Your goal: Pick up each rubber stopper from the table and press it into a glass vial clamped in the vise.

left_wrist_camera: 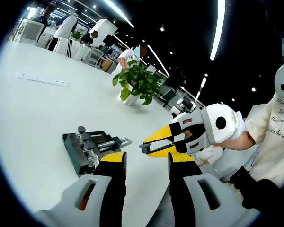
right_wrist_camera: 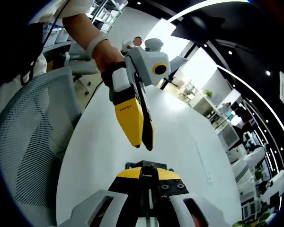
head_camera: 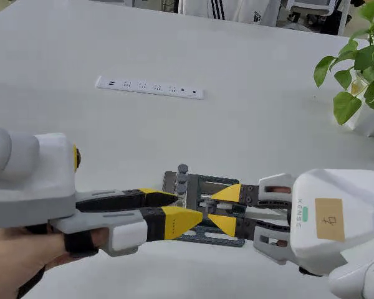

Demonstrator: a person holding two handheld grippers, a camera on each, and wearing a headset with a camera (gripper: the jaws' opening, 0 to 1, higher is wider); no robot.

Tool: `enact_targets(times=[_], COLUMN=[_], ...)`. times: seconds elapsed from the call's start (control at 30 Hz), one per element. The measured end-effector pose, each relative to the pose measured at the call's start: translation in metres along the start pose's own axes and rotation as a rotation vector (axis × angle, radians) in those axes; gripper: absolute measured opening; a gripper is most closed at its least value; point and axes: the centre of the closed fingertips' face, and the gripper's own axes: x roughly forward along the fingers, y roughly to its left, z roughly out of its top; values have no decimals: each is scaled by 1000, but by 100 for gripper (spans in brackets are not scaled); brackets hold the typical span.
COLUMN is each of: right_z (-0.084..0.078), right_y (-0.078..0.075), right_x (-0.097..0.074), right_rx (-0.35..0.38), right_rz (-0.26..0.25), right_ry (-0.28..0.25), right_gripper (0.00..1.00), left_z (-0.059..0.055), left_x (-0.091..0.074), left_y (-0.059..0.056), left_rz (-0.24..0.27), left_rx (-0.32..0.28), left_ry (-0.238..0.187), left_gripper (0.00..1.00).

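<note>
Presently the vise [head_camera: 199, 233] lies on the counter [head_camera: 237, 112], long axis left to right, between both tools; glass vials [head_camera: 181, 188] stand upright at its left end, grey stoppers [head_camera: 182, 168] on top. Left tool [head_camera: 190, 207] jaws apart; right tool [head_camera: 209, 208] narrow, grip cannot be told; power strip [head_camera: 149, 87] and plant [head_camera: 361, 68] lie well behind.

Your right tongs [right_wrist_camera: 146, 174] rise from the bottom, their yellow tips close together. Above them the yellow-tipped left tongs [right_wrist_camera: 144, 145], held in a hand [right_wrist_camera: 104, 54], point down over the round white bench [right_wrist_camera: 99, 156]. A grey mesh chair [right_wrist_camera: 33, 127] stands at the bench's edge.
</note>
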Motion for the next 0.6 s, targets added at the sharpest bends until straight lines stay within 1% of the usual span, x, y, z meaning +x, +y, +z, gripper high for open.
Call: enact_targets(times=[0.03,0.13,0.2,0.27,0.33,0.4,0.43,0.5,0.53,0.6], right_z=[4,12,17,21,23,26,26,28,28,30], right_y=[-1,-3,-4,-5,-5,-5,-5,-4,-4,-3], right_x=[-1,-4,-5,-6,-6,-7,-8,-9,-9,-9], right_rx=[-3,-9,-13,-19,-30,-37,-41,-43,-56,-66], right_rz=[-6,-22,-28,-34,-40,-40,-41,-41,-42,-38], right_ry=[-9,-27,-40,-49,-48,-58,-59,-62,-61,-61], right_gripper=[5,5,5,5,5,5,5,5,5,5], left_z=[1,2,1,1,3,4,5,4,4,4], left_x=[2,5,6,7,8,7,7,7,6,6], left_y=[-3,-4,-5,-8,-10,-12,-12,-13,-14,-17], left_rz=[-18,-26,-31,-51,-67,-76,-78,-82,-89,-113], left_rx=[-31,-55,-58,-93,-113,-117,-134,-136,-146,-164], left_ry=[-7,-11,-9,-12,-24,-34,-39,-36,-39,-39], left_gripper=[29,27,25,22,18,15,14,12,11,8])
